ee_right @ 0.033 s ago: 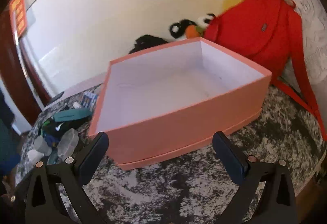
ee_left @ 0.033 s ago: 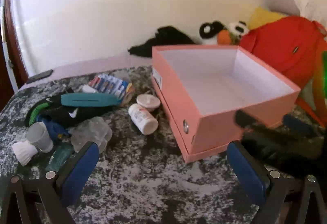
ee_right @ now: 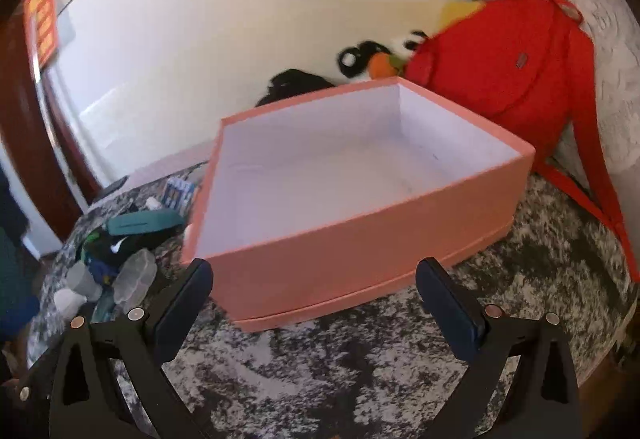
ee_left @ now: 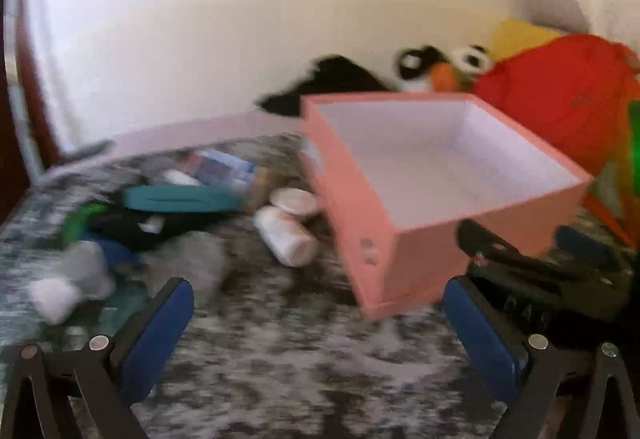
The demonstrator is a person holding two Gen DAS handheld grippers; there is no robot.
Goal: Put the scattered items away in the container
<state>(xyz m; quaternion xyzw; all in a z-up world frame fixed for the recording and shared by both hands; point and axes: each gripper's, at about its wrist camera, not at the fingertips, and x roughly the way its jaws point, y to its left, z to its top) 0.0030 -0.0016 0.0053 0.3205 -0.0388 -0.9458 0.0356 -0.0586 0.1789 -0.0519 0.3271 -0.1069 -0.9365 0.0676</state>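
Gaping jaws on both grippers flank bare tabletop (ee_right: 360, 371) before pink box (ee_right: 360, 239).

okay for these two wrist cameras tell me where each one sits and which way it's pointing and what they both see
Left wrist: rides the left gripper, low over the table, facing the scattered pile and the pink box's left side; its own open blue-padded fingers show, with the right gripper beyond.
Right wrist: rides the right gripper, facing the box's long front wall; its own open fingers show.
Shared: the empty box, teal case, red backpack.
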